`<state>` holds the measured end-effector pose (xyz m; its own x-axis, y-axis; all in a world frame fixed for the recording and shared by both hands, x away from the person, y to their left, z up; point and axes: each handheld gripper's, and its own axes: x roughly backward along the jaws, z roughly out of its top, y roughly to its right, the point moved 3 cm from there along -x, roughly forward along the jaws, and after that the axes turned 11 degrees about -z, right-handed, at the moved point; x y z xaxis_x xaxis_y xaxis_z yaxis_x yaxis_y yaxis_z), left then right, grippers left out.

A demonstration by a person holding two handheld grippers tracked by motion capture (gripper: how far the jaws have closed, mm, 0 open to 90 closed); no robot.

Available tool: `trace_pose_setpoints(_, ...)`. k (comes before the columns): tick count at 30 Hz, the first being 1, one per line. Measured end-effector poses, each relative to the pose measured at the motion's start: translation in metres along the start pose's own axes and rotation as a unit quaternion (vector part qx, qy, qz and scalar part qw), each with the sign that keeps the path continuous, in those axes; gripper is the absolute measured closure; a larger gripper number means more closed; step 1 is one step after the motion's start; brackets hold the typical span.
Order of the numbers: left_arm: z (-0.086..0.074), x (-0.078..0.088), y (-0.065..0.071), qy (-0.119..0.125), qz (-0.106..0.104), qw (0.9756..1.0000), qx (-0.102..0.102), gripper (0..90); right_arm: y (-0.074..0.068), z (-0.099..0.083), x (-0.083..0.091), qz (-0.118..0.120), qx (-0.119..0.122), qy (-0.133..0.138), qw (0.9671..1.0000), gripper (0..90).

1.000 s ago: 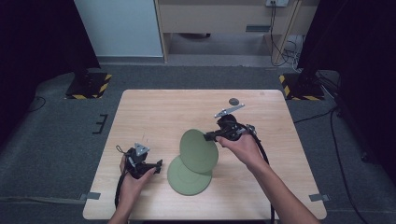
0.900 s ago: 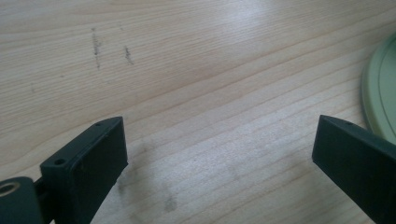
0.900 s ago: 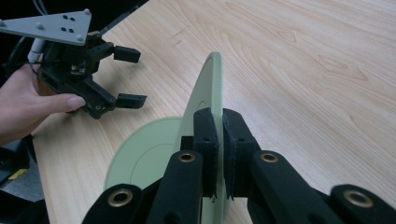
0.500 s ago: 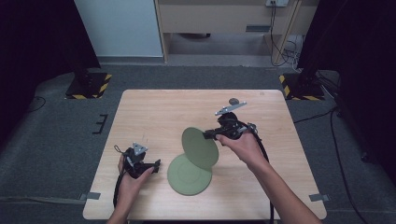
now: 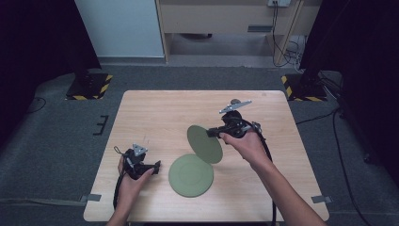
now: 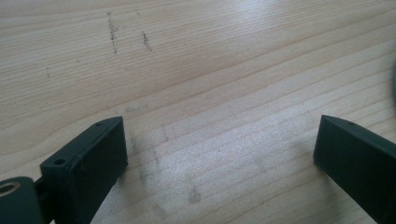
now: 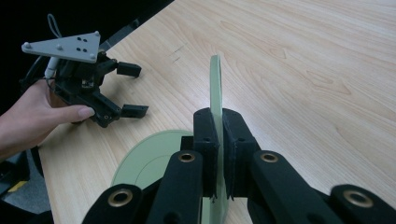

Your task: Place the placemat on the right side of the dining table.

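- High view: right gripper [image 5: 212,133] has carried the thin round green plate [image 5: 204,143] a little further from its place of one second ago; it hangs tilted over the second flat green plate [image 5: 190,175] on the wooden table [image 5: 155,113].
- Left gripper view: fingers [image 6: 88,163] wide apart, nothing between them, only table.
- Right gripper view: fingers [image 7: 205,135] pinch the upright plate rim; left gripper [image 7: 130,91] waits open beyond. Stacking looks unfinished.

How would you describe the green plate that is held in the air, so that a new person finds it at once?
Start from the wooden table and find the right gripper near its middle. Its jaws are shut on the rim of the held plate, a plain round green disc. Unlike the flat plate lying on the wood beside it, this one is tilted up, clear of the table.
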<state>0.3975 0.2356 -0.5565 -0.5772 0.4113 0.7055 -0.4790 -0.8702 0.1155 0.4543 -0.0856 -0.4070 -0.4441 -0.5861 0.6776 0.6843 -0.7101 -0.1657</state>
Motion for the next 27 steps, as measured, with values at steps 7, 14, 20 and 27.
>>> trace_pose_setpoints(7,0.0,0.0,0.0,0.0,0.0,1.0,0.001,2.0,0.007,0.003,0.004,-0.01,-0.012,0.005,0.9999,86.0)
trace_pose_setpoints(14,0.0,-0.001,0.0,0.002,-0.002,1.0,0.005,2.0,0.016,0.003,0.005,-0.019,-0.021,0.008,0.9996,86.0)
trace_pose_setpoints(20,0.0,-0.002,0.001,0.003,-0.002,1.0,0.006,1.7,0.025,0.005,0.006,-0.03,-0.026,0.012,0.9991,86.0)
trace_pose_setpoints(27,0.0,-0.002,0.001,0.003,-0.002,1.0,0.006,1.7,0.036,0.005,0.009,-0.044,-0.035,0.015,0.9983,86.0)
